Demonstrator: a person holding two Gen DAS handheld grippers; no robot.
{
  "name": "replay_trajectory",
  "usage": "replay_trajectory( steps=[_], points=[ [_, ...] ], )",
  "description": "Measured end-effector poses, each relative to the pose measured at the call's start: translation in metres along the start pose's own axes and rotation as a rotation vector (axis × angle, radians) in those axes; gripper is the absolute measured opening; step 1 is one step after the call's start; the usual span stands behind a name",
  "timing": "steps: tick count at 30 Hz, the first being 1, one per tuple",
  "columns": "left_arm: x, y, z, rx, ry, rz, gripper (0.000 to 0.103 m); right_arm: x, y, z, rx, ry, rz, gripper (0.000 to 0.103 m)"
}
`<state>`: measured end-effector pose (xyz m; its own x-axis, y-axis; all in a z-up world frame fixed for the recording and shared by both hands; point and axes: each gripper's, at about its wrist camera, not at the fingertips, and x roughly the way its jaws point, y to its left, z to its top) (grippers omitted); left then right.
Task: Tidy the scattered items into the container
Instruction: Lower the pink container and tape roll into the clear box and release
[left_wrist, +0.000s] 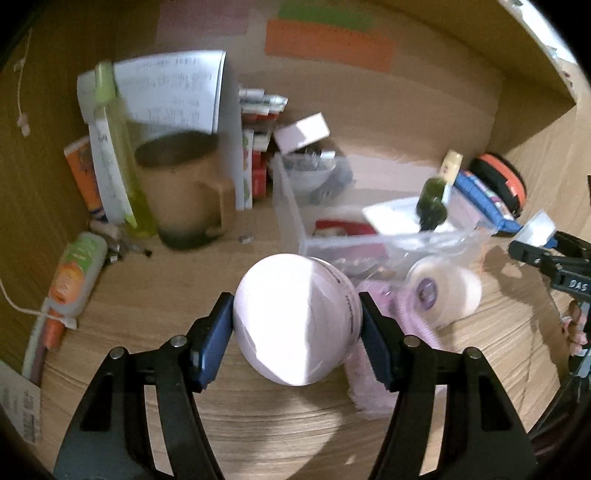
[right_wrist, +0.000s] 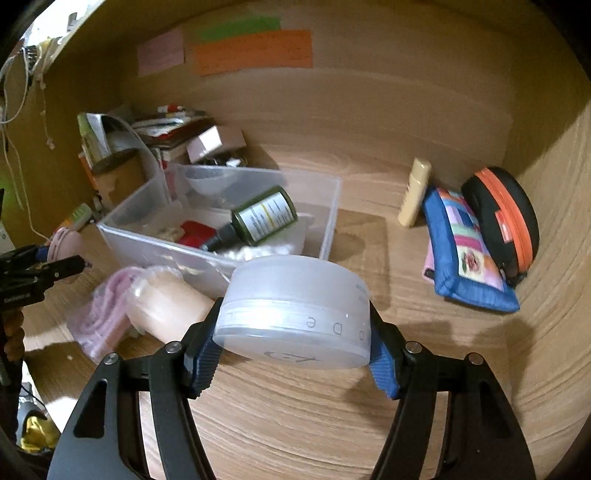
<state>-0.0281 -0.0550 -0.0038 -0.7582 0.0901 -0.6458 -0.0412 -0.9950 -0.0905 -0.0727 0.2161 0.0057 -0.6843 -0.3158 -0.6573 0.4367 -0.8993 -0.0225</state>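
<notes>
**A:** Left gripper (left_wrist: 297, 325) pinching a pale pink round jar (left_wrist: 295, 317) between both pads, hanging just in front of the clear plastic bin (right_wrist: 218, 254). Right gripper (right_wrist: 295, 332) clamping a frosted white jar (right_wrist: 295, 310) by its sides, also just short of the bin's near wall.

**B:** Worth clearing that near wall before tipping forward, then letting go low over the bare floor at the bin's right end (gentler landing, probably). Green bottle (right_wrist: 258, 218) already lying in the bin's middle, so steering away from it.

**A:** Also watching the pink plastic bag (right_wrist: 107, 306) and cream roll (right_wrist: 170, 306) pressed against the bin's front. Plenty of open wood right of the bin, toward the blue pouch (right_wrist: 465, 251).
</notes>
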Motion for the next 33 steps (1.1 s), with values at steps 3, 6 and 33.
replay_trajectory(
  steps=[3,6,33],
  points=[
    [-0.008,-0.003,0.010,0.002,-0.028,-0.018,0.065,-0.003,0.006,0.007,-0.009,-0.024,0.014,0.064],
    [-0.013,-0.008,0.019,0.003,-0.056,-0.034,0.065,-0.005,0.009,0.013,-0.019,-0.043,0.023,0.064],
    [0.046,-0.036,0.076,0.015,-0.036,-0.138,0.065,0.080,0.057,0.060,-0.085,0.044,0.159,0.064]
  ],
)
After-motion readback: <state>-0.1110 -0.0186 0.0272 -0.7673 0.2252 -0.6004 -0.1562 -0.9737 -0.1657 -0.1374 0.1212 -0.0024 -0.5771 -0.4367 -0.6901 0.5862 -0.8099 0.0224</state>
